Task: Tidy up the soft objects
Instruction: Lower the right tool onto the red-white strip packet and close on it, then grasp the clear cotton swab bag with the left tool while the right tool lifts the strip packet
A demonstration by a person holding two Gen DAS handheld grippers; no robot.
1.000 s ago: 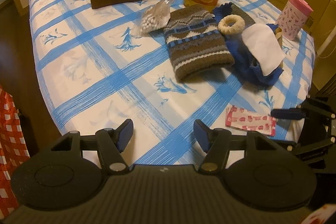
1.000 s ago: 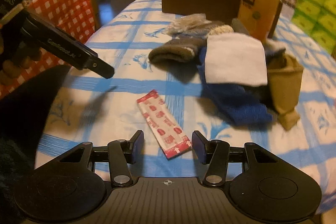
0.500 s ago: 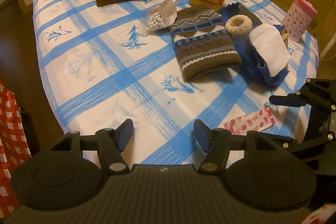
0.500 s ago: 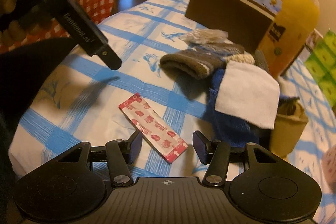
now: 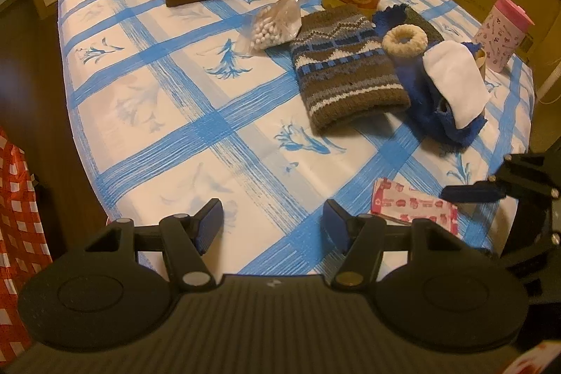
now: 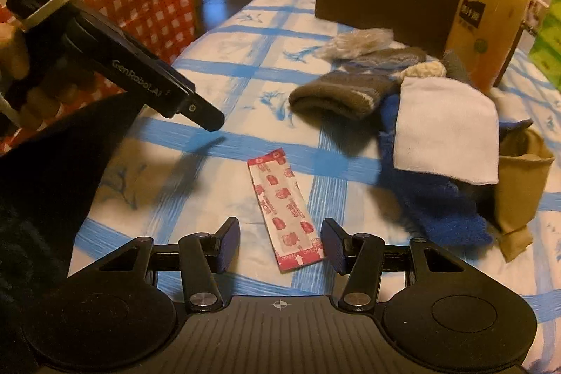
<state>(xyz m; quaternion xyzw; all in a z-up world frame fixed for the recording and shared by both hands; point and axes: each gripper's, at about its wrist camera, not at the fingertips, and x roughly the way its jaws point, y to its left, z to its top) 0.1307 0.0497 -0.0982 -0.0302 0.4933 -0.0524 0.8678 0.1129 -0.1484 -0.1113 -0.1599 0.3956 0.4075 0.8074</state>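
- Right gripper (image 6: 280, 242) is held with jaws apart, nothing clamped; the red-printed flat packet (image 6: 285, 211) lies on the tablecloth (image 6: 224, 58) partly between its pads, untouched
- Left gripper (image 5: 272, 225) likewise released and empty, above bare cloth
- Soft items are heaped at the far right of the table: one knitted hat (image 5: 347, 72), one white cloth (image 5: 455, 83), one blue fleecy piece (image 5: 431, 114), one cream scrunchie (image 5: 405, 39)
- All are judged light, limp and non-fragile; each is best pinched at a thick folded edge, the hat at its brim
- One packet is counted: thin, slick, hard to lift off flat cloth; best taken at an end
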